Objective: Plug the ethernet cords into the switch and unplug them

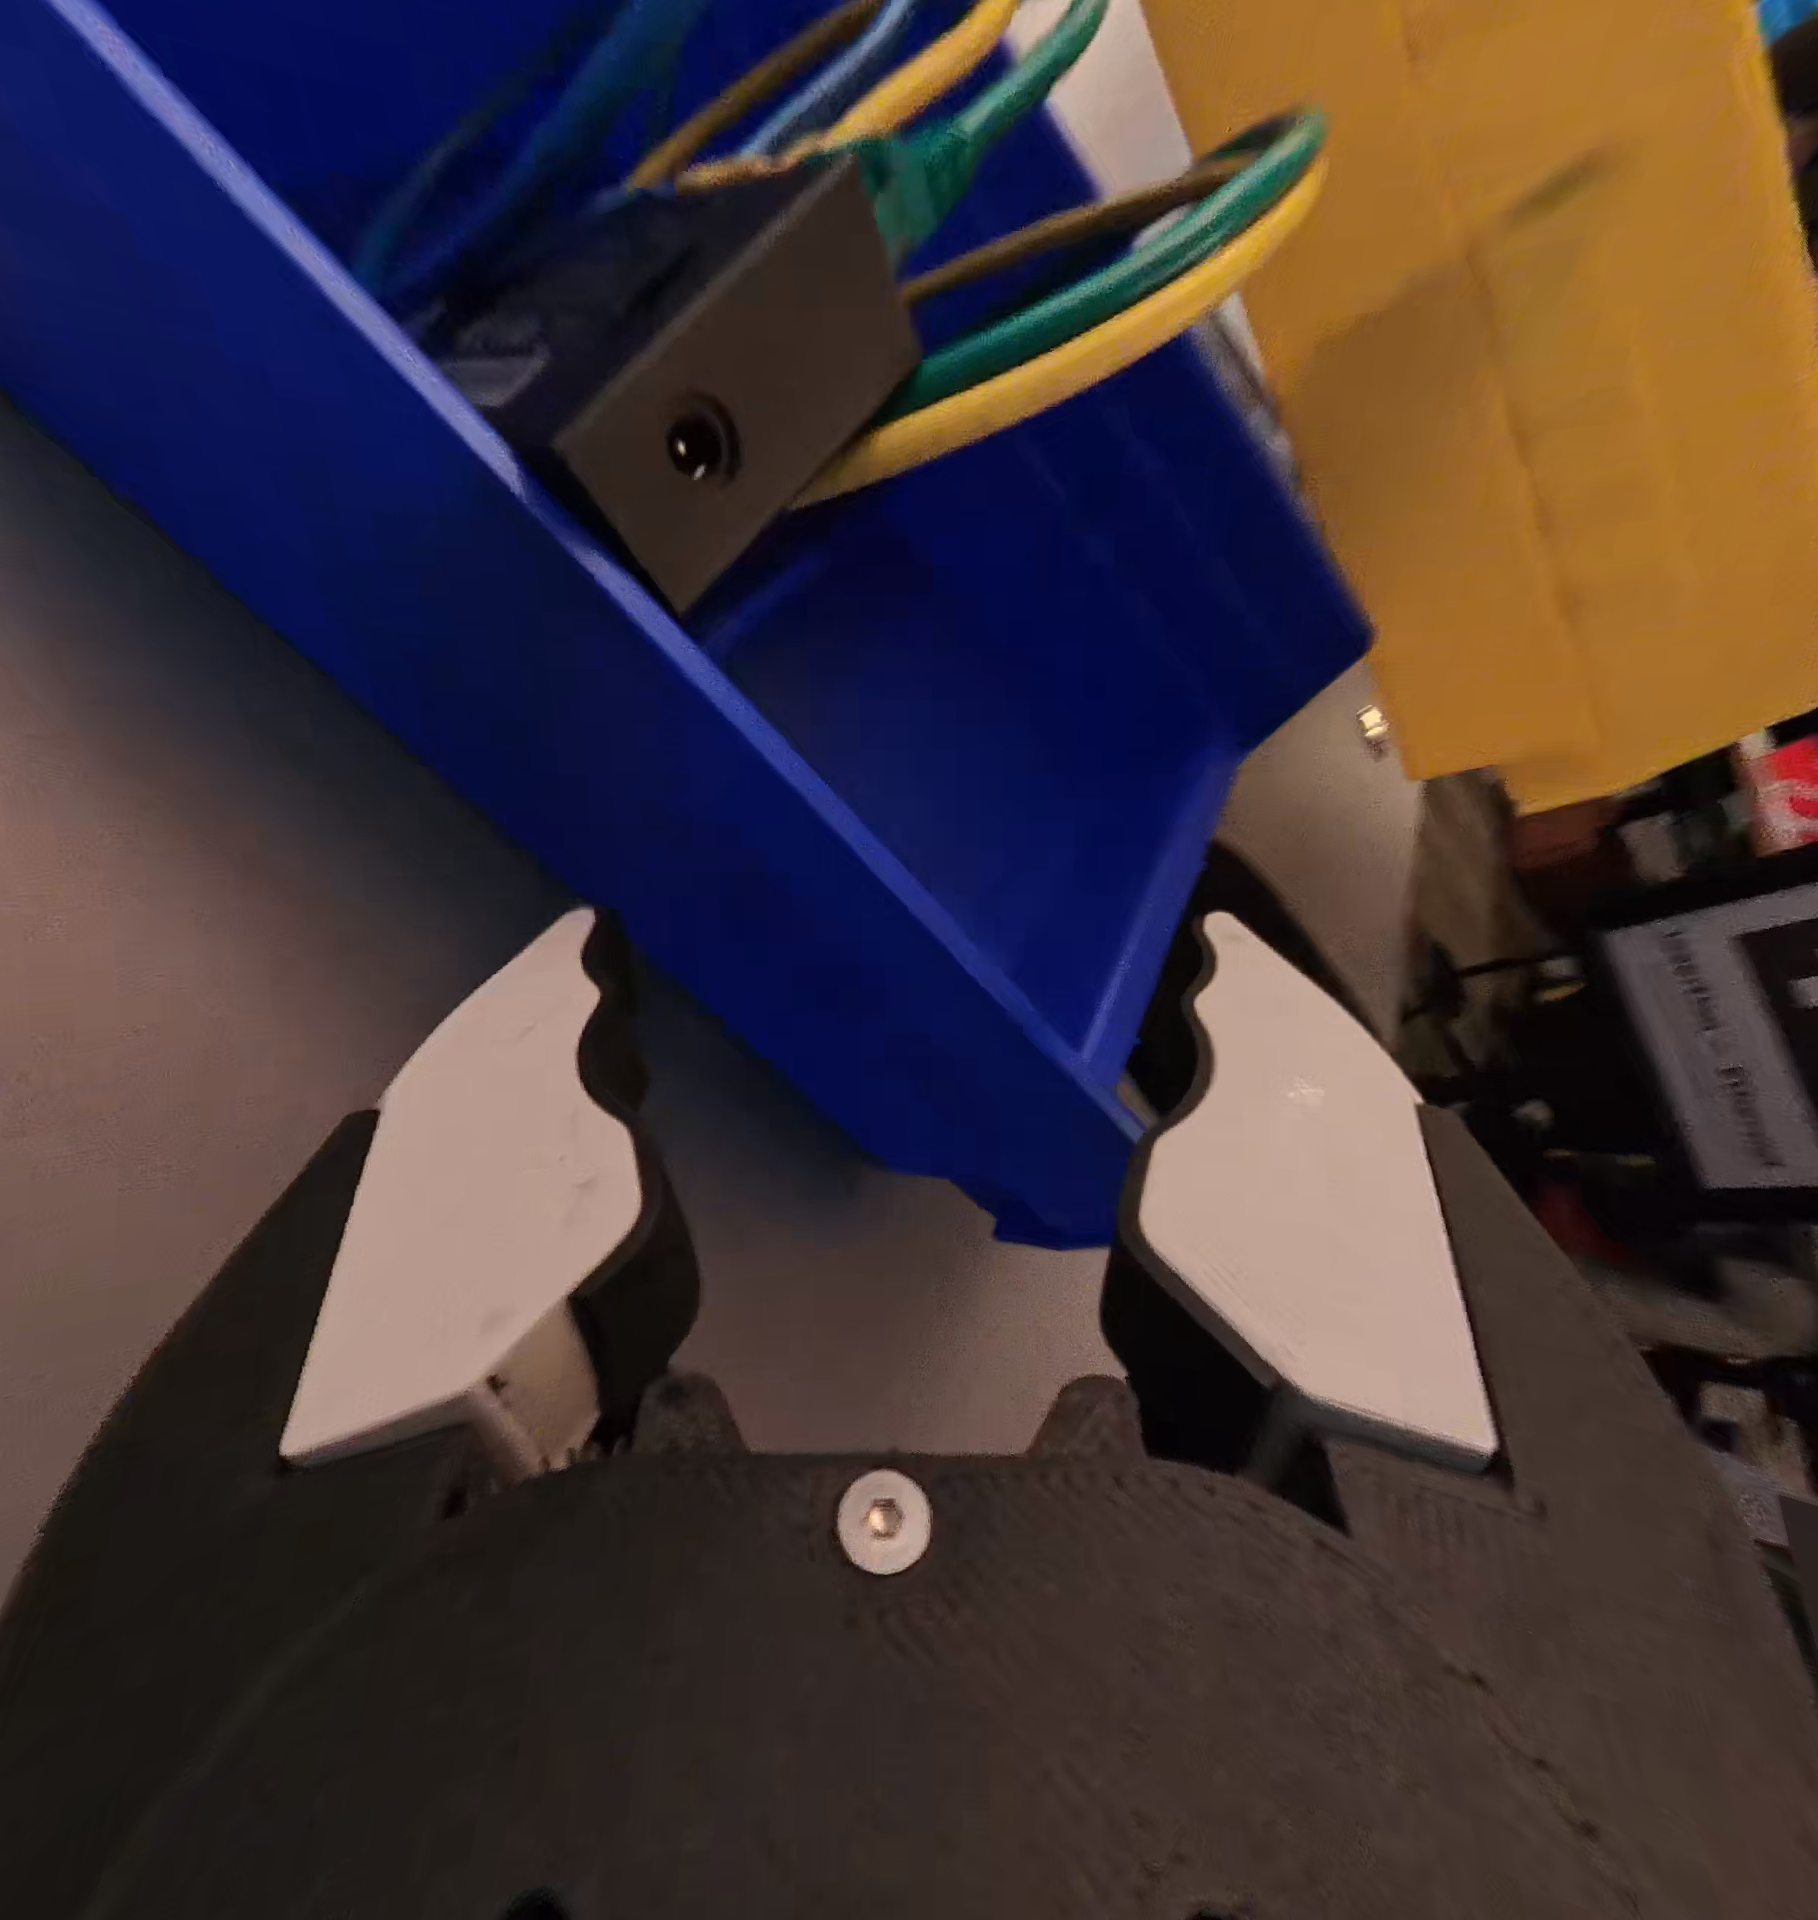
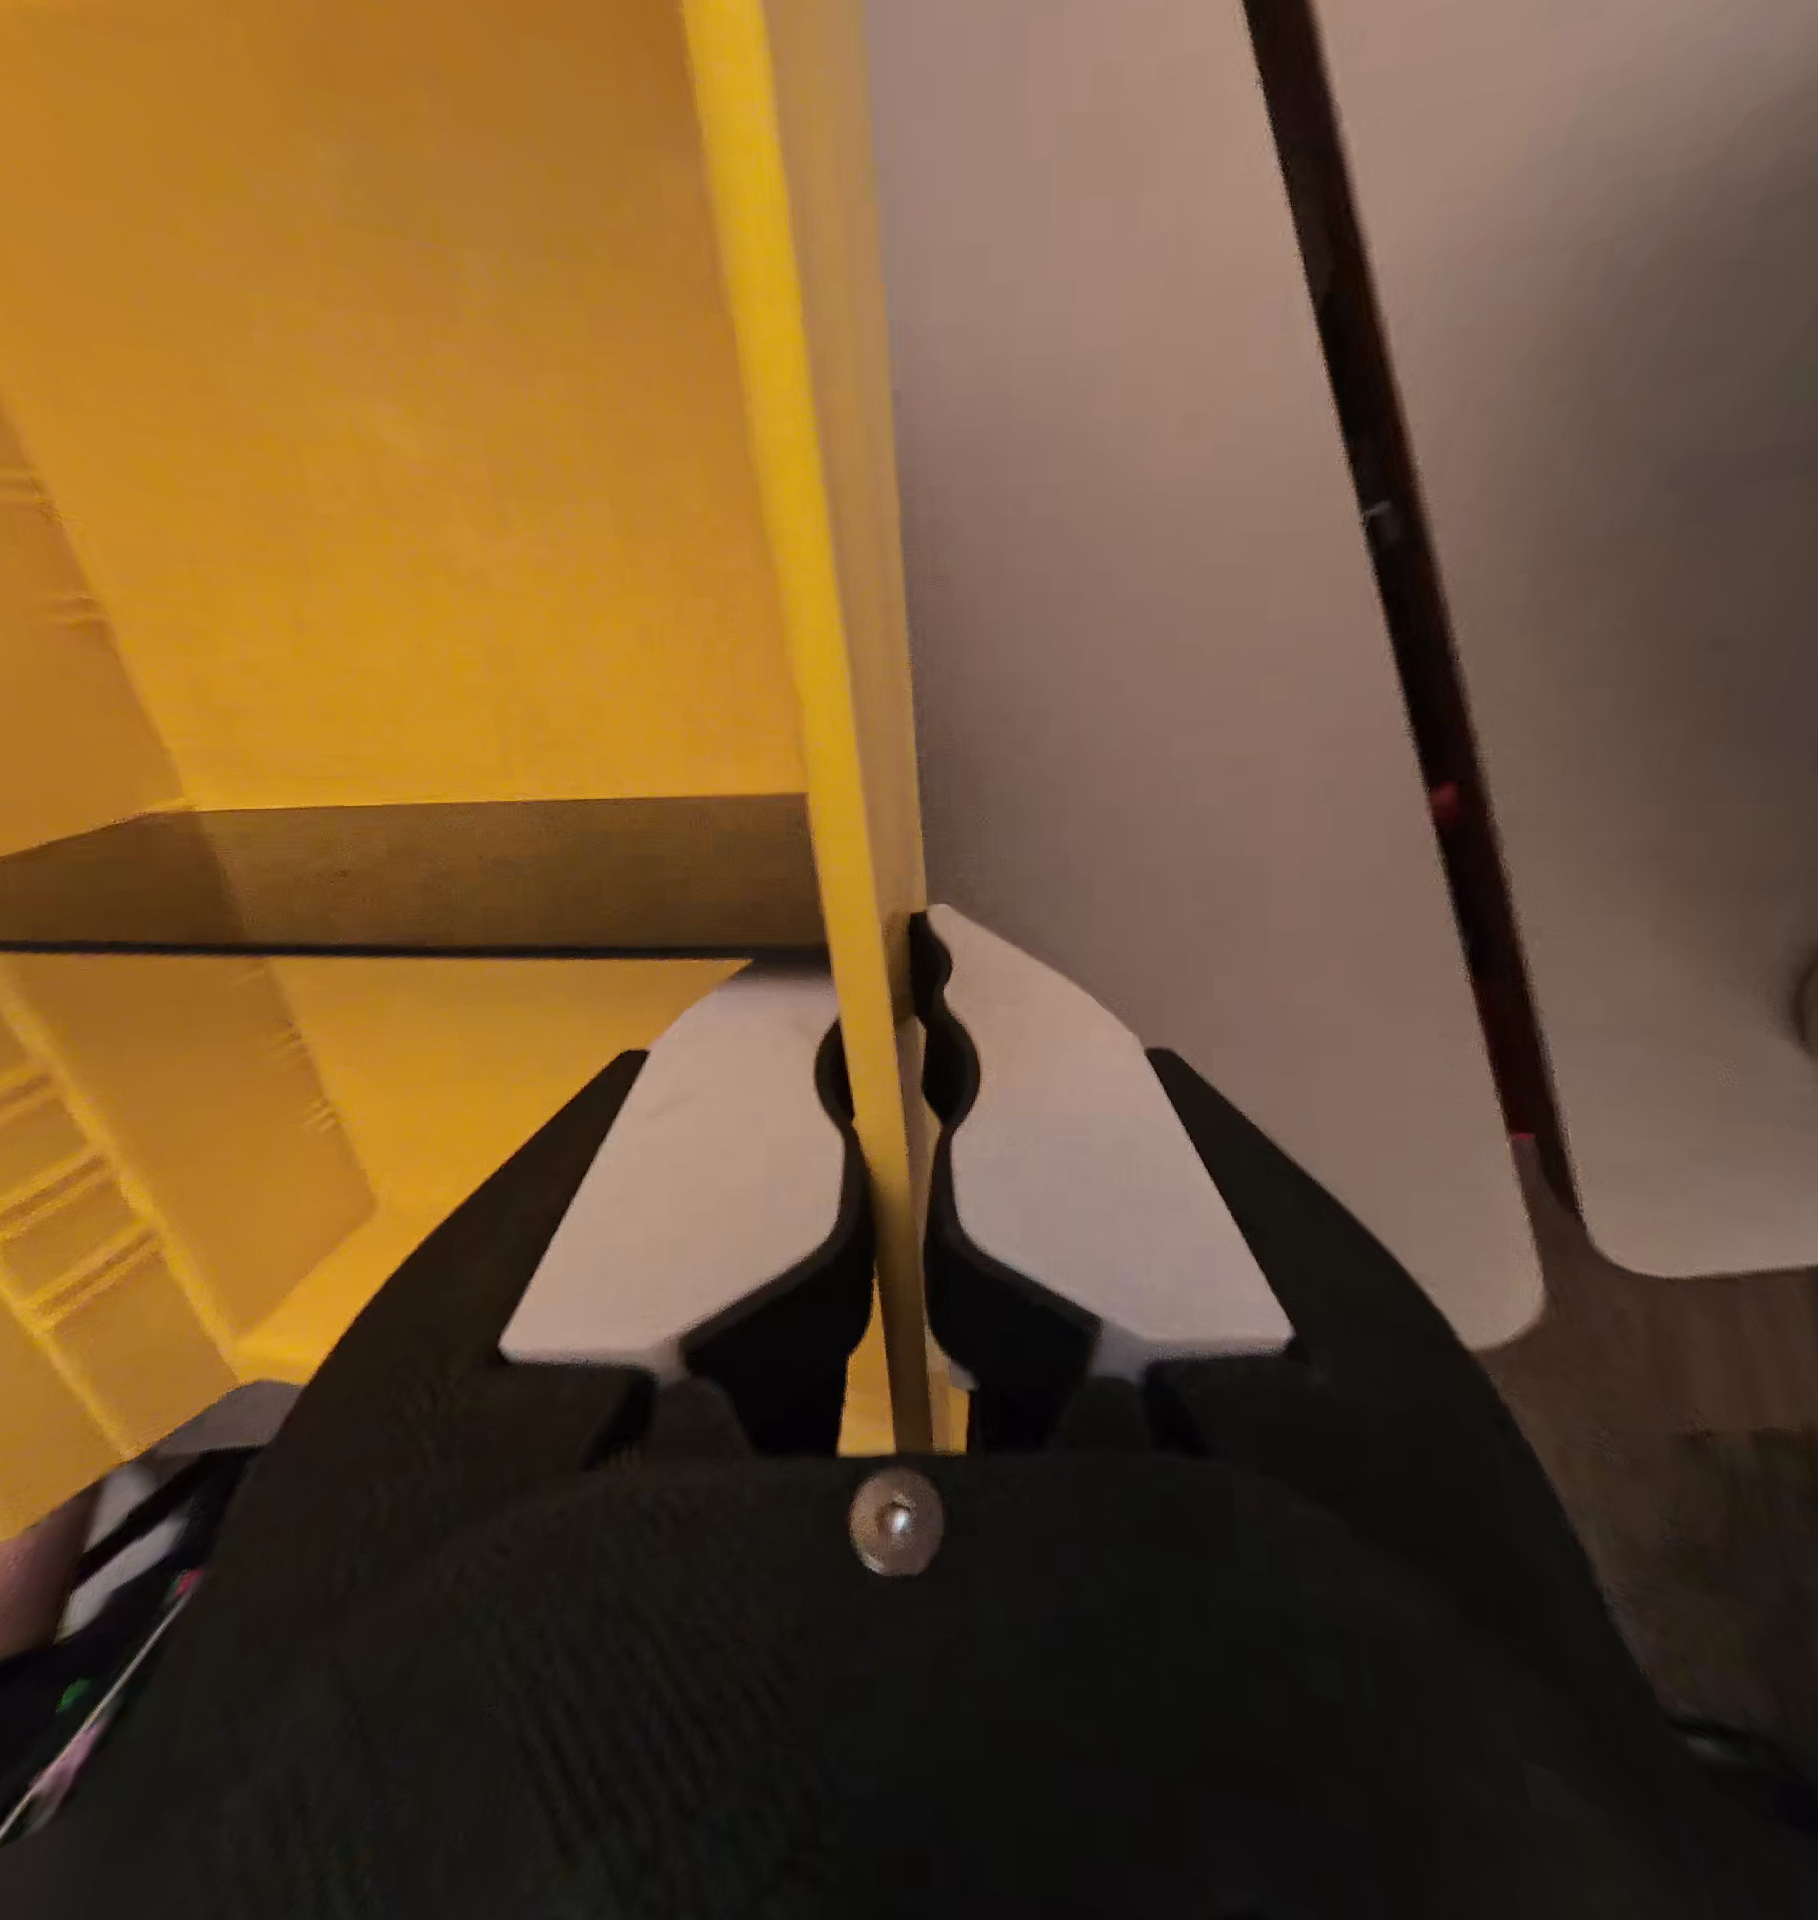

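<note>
A black switch [image 1: 749, 416] lies in a blue bin [image 1: 469, 571], its end with a round socket facing me. Green [image 1: 988, 348] and yellow cords [image 1: 988, 405] loop out of its far side; a green plug sits at its top edge. My left gripper [image 1: 905, 935] is open, its fingers on either side of the blue bin's near corner, the rim close to the right finger. My right gripper [image 2: 879, 997] is shut on the side wall of a yellow bin [image 2: 780, 416]. The switch and cords do not show in the right wrist view.
The yellow bin [image 1: 1507, 416] is right of the blue bin. Both are at a pale grey table [image 1: 157, 831]. A dark gap [image 2: 1383, 520] splits the table top [image 2: 1092, 520] from another. Beyond are a framed black-and-white marker [image 1: 1757, 1039] and wooden floor [image 2: 1715, 1455]. The left gripper's tips are roughly 40 cm from the right gripper's.
</note>
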Available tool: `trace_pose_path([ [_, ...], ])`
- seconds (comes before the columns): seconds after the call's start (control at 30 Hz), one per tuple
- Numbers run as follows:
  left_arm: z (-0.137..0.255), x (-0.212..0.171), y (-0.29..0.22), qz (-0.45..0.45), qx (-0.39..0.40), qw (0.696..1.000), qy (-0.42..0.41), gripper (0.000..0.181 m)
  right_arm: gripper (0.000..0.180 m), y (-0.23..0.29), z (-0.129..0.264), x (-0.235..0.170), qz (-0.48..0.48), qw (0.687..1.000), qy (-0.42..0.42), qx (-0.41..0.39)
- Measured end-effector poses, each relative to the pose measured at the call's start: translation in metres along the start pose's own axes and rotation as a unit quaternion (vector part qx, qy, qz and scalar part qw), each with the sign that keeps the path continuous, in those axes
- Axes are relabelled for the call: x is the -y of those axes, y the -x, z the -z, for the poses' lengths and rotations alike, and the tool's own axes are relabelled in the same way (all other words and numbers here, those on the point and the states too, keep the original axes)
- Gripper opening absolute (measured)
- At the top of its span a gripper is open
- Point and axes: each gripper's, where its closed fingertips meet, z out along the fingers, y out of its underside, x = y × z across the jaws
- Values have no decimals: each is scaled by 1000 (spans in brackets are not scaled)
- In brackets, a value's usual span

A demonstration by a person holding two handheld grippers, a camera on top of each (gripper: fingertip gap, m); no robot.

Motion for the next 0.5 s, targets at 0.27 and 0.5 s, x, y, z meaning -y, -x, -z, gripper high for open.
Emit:
trace_pose_path([
  [0.27, 0, -18, -4, 7, -57, 993, 104, 71, 4, -15, -47, -7, 5, 998, 56, -14],
  [0.5, 71, -24, 45, -11, 20, 981, 194, 38, 5, 66, -84, -2, 112, 988, 101, -30],
])
